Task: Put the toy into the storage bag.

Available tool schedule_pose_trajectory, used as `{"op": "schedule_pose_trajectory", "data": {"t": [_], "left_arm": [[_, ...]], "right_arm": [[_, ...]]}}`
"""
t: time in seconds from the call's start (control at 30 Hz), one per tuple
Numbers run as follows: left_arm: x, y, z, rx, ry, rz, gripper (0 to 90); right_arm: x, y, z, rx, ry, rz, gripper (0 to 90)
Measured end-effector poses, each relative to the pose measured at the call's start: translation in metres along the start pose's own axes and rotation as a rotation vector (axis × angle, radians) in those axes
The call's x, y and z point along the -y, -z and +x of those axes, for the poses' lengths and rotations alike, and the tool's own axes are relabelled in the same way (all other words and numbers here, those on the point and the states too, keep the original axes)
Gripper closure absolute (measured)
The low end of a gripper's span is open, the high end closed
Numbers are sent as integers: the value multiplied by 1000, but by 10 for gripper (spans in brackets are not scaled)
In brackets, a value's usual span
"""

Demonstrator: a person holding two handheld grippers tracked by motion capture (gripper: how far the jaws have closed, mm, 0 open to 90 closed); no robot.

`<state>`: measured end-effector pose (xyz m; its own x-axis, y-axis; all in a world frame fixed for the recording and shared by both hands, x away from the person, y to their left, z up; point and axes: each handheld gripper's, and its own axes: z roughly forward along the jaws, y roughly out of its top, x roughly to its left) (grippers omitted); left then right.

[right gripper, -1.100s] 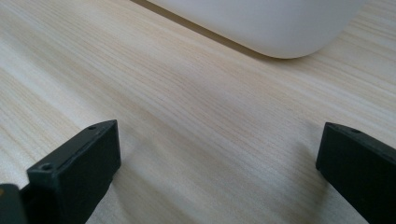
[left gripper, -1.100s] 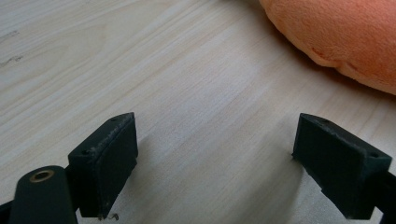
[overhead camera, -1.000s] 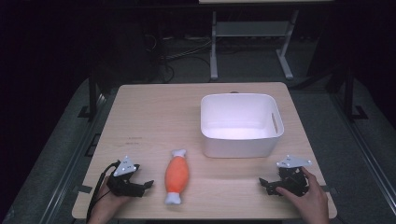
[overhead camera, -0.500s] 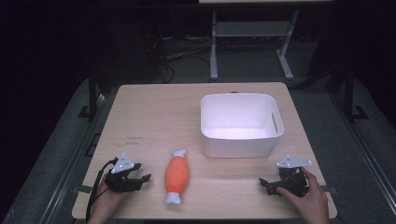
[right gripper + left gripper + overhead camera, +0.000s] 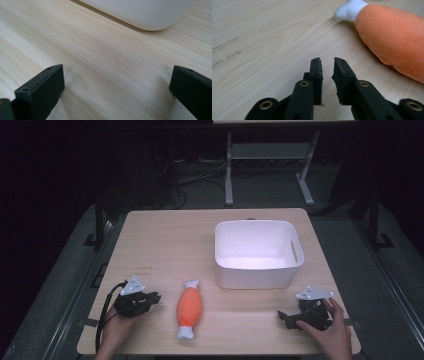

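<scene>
The orange toy is lying on the bench near the white tub, the left hand-held gripper sitting nearly closed beside it and the right hand-held gripper sitting wide open.

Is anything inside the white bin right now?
No, the high view shows the white bin with a bare bottom, and the plush drumstick toy lies on the table outside it.
</scene>
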<state>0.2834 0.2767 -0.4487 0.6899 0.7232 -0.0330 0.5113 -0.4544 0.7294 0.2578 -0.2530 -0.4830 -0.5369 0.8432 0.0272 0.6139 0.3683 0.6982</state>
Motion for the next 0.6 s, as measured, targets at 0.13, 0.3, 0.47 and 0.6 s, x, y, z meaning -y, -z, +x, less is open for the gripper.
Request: {"op": "schedule_pose_trajectory", "data": {"t": [0.13, 0.3, 0.47, 0.6], "left_arm": [[-4, -1, 1, 22, 3, 9, 856], [-8, -1, 2, 36, 4, 13, 893], [-11, -2, 3, 42, 7, 9, 894], [-16, -5, 5, 43, 1, 10, 895]], "right_arm": [[0, 0, 0, -3, 3, -2, 0], [0, -1, 0, -3, 2, -2, 0], [0, -1, 0, -4, 2, -2, 0], [0, -1, 0, -4, 2, -2, 0]]}}
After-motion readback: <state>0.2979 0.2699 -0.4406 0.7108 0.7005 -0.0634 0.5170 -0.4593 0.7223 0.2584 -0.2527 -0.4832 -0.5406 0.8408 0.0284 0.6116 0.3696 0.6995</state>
